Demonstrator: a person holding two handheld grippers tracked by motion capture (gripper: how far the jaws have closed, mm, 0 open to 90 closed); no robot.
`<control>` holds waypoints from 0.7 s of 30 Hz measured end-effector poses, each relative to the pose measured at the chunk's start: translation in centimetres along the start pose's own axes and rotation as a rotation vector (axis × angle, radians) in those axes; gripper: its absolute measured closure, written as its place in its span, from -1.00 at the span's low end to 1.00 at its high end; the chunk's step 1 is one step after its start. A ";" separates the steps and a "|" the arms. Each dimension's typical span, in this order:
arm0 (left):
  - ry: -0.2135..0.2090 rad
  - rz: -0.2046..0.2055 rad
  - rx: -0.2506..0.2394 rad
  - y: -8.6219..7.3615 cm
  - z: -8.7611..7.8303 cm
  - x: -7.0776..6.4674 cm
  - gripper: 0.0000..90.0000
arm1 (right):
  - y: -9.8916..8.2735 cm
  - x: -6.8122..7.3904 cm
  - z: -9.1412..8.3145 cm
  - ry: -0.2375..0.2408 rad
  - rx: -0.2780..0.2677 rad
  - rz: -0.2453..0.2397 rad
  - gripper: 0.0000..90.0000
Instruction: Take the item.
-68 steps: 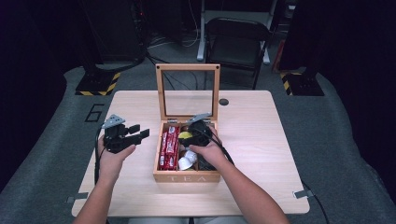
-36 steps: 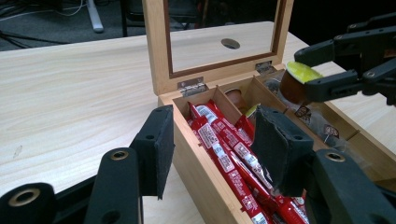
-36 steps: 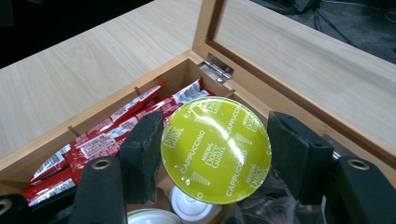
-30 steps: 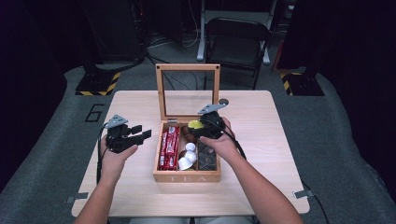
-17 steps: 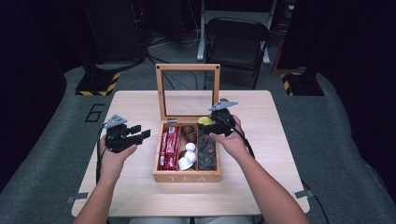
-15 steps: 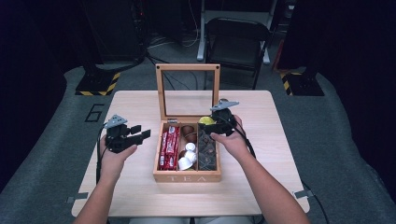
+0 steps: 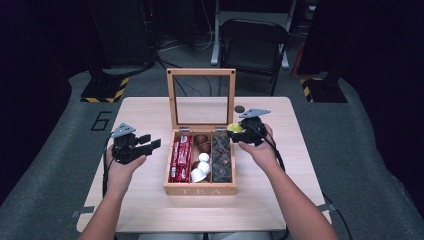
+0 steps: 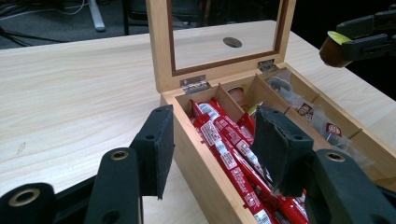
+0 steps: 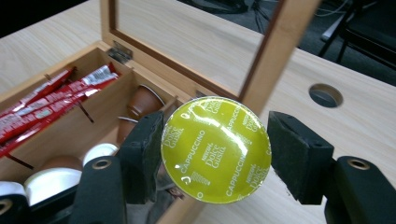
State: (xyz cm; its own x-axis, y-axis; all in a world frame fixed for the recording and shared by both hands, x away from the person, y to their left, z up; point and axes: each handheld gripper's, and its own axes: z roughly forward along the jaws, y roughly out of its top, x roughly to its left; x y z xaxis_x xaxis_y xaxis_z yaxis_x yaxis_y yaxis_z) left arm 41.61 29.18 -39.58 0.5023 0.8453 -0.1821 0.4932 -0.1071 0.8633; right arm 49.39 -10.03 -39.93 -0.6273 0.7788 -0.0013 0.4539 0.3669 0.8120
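Capsule (image 7: pixel 235 128) now beyond box's (image 7: pixel 200 189) right edge.

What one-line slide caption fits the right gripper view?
Right gripper holds a yellow-lidded cappuccino capsule above the right edge of the open wooden tea box.

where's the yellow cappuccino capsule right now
The yellow cappuccino capsule sits between the jaws of the right gripper, held over the right back corner of the open wooden tea box, beside its raised lid.
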 end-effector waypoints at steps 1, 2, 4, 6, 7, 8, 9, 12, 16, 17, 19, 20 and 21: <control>0.000 0.001 0.001 0.0 0.0 0.0 0.07 | -0.2 -0.3 -0.2 -0.008 0.004 0.004 -0.17; 0.000 0.000 0.001 0.0 0.0 0.0 0.07 | -0.4 -0.4 -0.3 -0.015 0.003 0.005 -0.17; 0.000 0.000 0.001 0.0 0.0 0.0 0.07 | -0.8 -0.8 -0.6 -0.024 0.003 0.016 -0.17; 0.000 -0.001 0.002 0.0 0.1 0.0 0.07 | -1.2 -1.1 -0.9 -0.031 0.002 0.028 -0.17; 0.001 0.000 0.003 0.0 0.1 0.0 0.07 | -1.4 -1.3 -1.1 -0.033 -0.001 0.031 -0.17; 0.000 0.001 0.006 0.0 0.1 0.0 0.07 | -1.6 -1.4 -1.2 -0.036 -0.002 0.034 -0.17; 0.001 0.000 0.005 0.0 0.1 0.0 0.07 | -1.8 -1.6 -1.3 -0.041 -0.002 0.034 -0.17; 0.001 0.000 0.008 0.0 0.1 0.0 0.07 | -2.6 -2.1 -1.8 -0.053 -0.005 0.052 -0.17; 0.002 0.001 0.009 -0.1 0.1 0.1 0.07 | -3.5 -2.8 -2.0 -0.074 0.000 0.066 -0.17; 0.003 0.001 0.009 -0.1 0.1 0.1 0.07 | -3.8 -2.9 -2.1 -0.082 0.003 0.070 -0.17; 0.003 -0.003 0.009 -0.1 0.0 0.1 0.07 | -4.4 -3.3 -2.2 -0.088 0.004 0.083 -0.17; 0.001 0.000 0.011 -0.1 0.0 0.2 0.07 | -4.6 -3.4 -2.3 -0.091 0.006 0.089 -0.17; 0.002 0.001 0.012 -0.1 0.0 0.2 0.07 | -4.9 -3.6 -2.3 -0.095 0.008 0.092 -0.17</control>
State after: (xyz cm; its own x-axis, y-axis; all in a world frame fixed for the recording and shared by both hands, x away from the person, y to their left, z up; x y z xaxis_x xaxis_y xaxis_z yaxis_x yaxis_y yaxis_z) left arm 41.66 29.30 -39.72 0.5013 0.8461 -0.1809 0.5014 -0.1138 0.8577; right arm 47.98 -15.81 -42.55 -0.5203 0.8538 0.0175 0.5123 0.2956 0.8063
